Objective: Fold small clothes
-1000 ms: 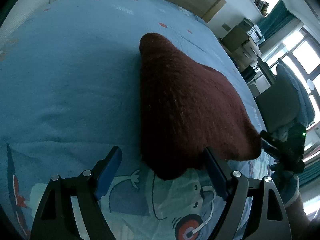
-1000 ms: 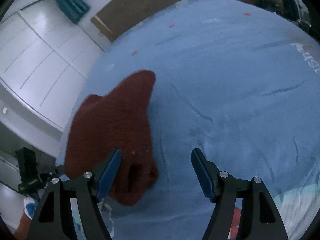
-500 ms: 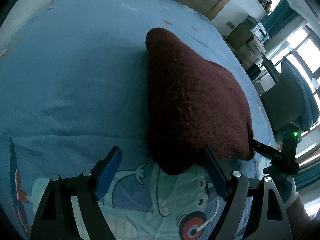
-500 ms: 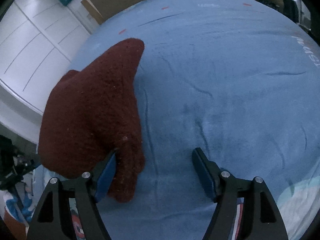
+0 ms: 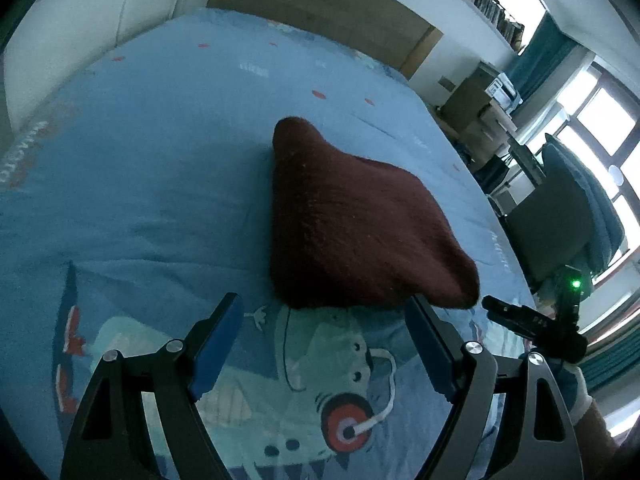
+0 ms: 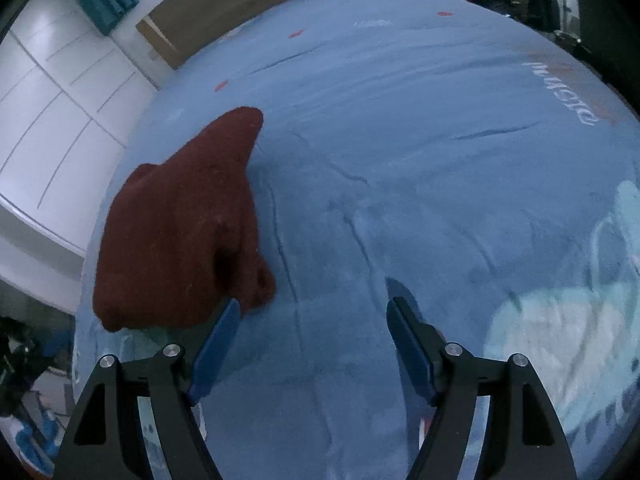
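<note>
Both grippers stand wide and hold nothing. In the left wrist view the left gripper (image 5: 324, 320) hangs over the cartoon print of the bed (image 5: 140, 168), its fingers (image 5: 218, 338) well apart, with only bedcover between them. The right gripper (image 6: 312, 320) has its fingers (image 6: 408, 340) spread too; its jaws have just been opening a little, with bare cover between them.

The garment (image 5: 352, 220), a dark red knit piece, lies on the bed just beyond the left fingers, its broad near hem reaching past the right-hand fingertip. In the right wrist view the garment (image 6: 184, 232) sits to the left of the fingers, its lumpy near corner just beside the left fingertip; I cannot tell whether they touch.

The cloth looks released, so the step in hand is likely to be a re-grasp for the next fold. To do it well, bring each gripper down on one corner of the broad near hem, pinch through all layers, lift both together and carry them toward the far tip, keeping the edge taut so that the thick knit does not bunch.

The piece is roughly triangular. Its long axis runs away from the fingers, from the wide hem nearby to the narrow rounded tip, which points toward the headboard (image 5: 332, 12), leaning slightly leftward in the left wrist view.
</note>
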{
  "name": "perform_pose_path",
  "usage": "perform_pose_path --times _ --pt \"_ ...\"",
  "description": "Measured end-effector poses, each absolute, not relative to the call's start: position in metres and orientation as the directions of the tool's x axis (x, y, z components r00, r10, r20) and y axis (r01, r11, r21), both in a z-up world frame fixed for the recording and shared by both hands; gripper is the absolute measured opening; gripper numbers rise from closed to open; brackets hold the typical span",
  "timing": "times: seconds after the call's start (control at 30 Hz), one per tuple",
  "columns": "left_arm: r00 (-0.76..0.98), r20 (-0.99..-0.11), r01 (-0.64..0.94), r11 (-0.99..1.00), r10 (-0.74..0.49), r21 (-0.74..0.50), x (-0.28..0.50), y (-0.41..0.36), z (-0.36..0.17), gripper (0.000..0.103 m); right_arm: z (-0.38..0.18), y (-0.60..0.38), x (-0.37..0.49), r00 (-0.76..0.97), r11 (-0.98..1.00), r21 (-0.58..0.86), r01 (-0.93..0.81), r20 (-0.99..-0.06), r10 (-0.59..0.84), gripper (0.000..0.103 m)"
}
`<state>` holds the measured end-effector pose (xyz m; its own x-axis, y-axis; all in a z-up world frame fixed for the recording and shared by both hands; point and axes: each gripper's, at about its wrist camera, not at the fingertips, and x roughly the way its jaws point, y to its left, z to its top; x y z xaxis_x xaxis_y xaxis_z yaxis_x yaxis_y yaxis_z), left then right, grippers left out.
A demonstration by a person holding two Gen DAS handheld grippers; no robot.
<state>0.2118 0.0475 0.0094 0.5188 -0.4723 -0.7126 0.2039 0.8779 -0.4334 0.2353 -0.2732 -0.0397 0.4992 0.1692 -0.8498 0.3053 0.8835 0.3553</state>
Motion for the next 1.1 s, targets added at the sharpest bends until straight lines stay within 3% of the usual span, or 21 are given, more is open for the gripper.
perform_pose_path --times 0.37,0.5,0.67,0.8,1.1 --pt "0.623 -0.698 0.188 0.933 -0.354 -0.306 0.143 0.038 0.030 0.080 0.004 -0.231 0.159 0.583 0.920 0.306 0.245 -0.804 0.112 0.077" --pt "0.683 -0.684 0.149 0.965 -0.258 -0.215 0.117 0.032 0.035 0.093 0.022 -0.206 0.132 0.627 0.947 0.238 0.216 -0.777 0.052 0.078" --pt "0.738 -0.650 0.123 0.983 -0.181 -0.133 0.089 0.025 0.042 0.100 0.044 -0.186 0.097 0.685 0.962 0.171 0.213 -0.729 -0.022 0.087" --pt "0.775 -0.615 0.111 0.990 -0.144 -0.091 0.070 0.021 0.045 0.101 0.060 -0.180 0.072 0.724 0.965 0.133 0.226 -0.686 -0.075 0.103" --pt "0.828 -0.552 0.084 0.996 -0.093 -0.041 0.041 0.011 0.055 0.101 0.088 -0.173 0.031 0.773 0.968 0.060 0.243 -0.615 -0.156 0.102"
